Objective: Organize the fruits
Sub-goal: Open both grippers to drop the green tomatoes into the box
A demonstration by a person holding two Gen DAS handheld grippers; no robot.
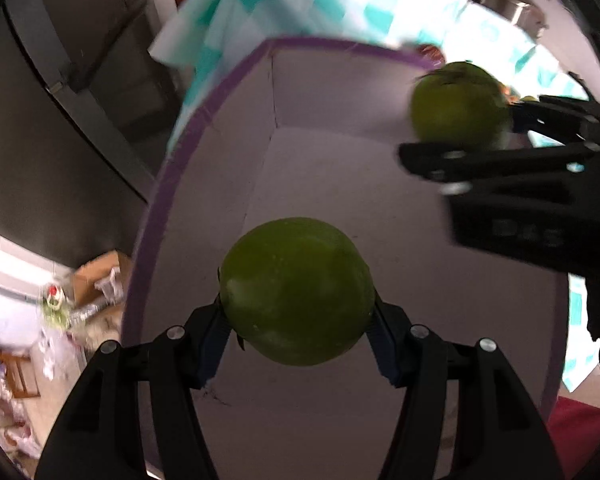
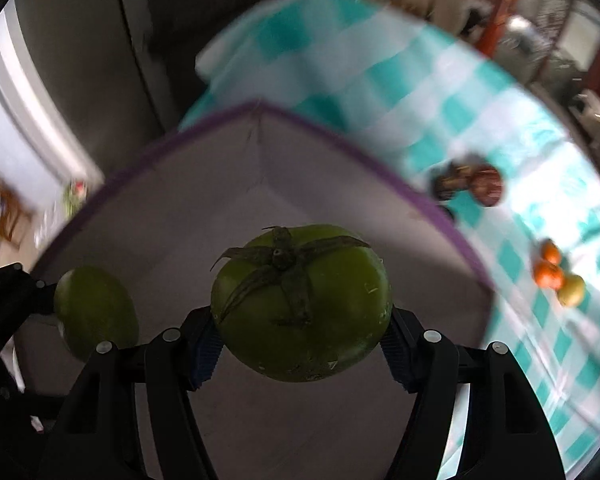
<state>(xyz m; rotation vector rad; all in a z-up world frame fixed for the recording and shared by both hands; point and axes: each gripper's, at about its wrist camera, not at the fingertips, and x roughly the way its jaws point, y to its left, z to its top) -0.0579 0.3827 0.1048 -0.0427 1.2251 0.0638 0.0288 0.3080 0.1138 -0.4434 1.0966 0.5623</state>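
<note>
Two green tomatoes are hanging over the purple-rimmed box (image 1: 204, 120): the left gripper (image 1: 298, 320) is clamping a smooth tomato (image 1: 296, 292), the right gripper (image 2: 302, 332) a stemmed tomato (image 2: 300, 304). Blurry orange fruits (image 2: 548, 268), perhaps tangerines, are lying near the checkered tablecloth's (image 2: 420, 80) right edge.

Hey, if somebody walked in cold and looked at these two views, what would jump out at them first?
Two green fruits, one clamped in each gripper, hang over an open grey box with a purple rim: the left gripper holds a smooth one, the right gripper a green tomato with its dried calyx showing. Beyond the box, small orange fruits sit on a teal-checked tablecloth.
</note>
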